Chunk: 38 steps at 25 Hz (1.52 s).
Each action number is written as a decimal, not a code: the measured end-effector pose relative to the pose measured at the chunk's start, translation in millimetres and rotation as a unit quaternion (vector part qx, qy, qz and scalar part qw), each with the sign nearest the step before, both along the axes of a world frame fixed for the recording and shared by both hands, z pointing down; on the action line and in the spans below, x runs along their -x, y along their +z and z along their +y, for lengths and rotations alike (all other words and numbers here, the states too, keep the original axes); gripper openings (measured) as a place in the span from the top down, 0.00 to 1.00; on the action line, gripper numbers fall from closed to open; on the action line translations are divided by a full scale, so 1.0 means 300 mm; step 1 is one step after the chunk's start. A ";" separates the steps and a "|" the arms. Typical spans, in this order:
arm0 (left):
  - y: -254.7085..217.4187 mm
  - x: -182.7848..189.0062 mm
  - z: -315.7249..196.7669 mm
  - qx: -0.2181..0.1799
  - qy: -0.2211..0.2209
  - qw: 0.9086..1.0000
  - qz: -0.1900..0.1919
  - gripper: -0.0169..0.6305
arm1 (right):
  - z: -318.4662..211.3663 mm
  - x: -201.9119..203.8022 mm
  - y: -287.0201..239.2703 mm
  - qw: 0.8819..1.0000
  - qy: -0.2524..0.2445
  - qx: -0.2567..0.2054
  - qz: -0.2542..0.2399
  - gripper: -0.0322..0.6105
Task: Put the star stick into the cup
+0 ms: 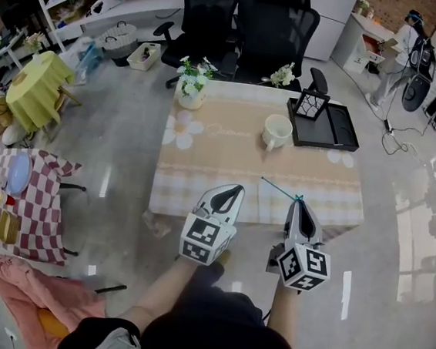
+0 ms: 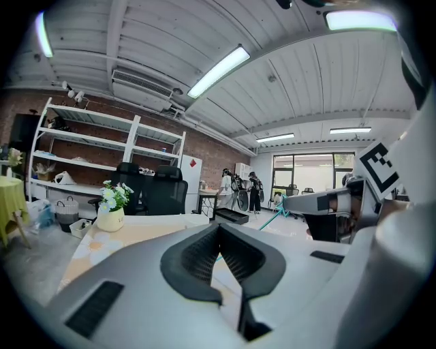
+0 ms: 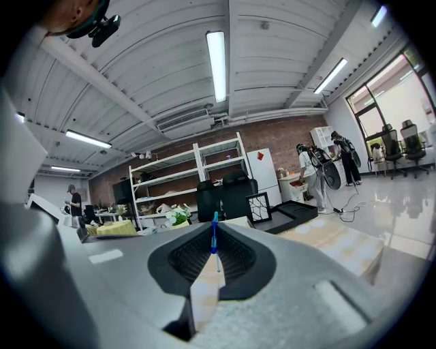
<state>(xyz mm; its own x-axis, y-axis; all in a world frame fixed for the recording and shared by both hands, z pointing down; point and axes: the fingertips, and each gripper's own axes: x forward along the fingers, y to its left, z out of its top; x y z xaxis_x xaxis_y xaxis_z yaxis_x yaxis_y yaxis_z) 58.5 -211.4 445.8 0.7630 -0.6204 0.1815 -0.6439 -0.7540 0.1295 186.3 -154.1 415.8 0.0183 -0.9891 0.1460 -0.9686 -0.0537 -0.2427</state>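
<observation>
A thin teal star stick [image 1: 278,189] slants over the table's front edge, its near end pinched in my right gripper [image 1: 299,204], which is shut on it. In the right gripper view the stick [image 3: 214,237] stands upright between the closed jaws. The white cup [image 1: 276,131] stands upright on the beige table [image 1: 203,168], further back and slightly left of the stick's tip. My left gripper [image 1: 237,189] hovers at the front edge, left of the right one, shut with nothing in it. In the left gripper view the stick [image 2: 276,218] shows beside the right gripper [image 2: 320,204].
A vase of white flowers [image 1: 190,89] stands at the table's back left and a black tray with a frame [image 1: 328,126] at the back right. Black office chairs [image 1: 241,25] stand behind the table. A checkered side table [image 1: 33,205] is to the left.
</observation>
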 end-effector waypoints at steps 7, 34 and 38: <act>0.005 -0.048 -0.105 0.002 0.003 1.000 0.001 0.96 | -0.094 -0.054 0.002 1.000 0.006 0.000 0.002 0.92; 0.057 -0.196 -0.287 0.006 0.042 0.999 -0.008 0.96 | -0.275 -0.191 0.001 0.999 0.036 -0.011 0.008 0.92; 0.052 -0.210 -0.277 0.007 0.044 0.999 -0.006 0.96 | -0.259 -0.209 -0.019 0.999 0.041 -0.015 0.010 0.92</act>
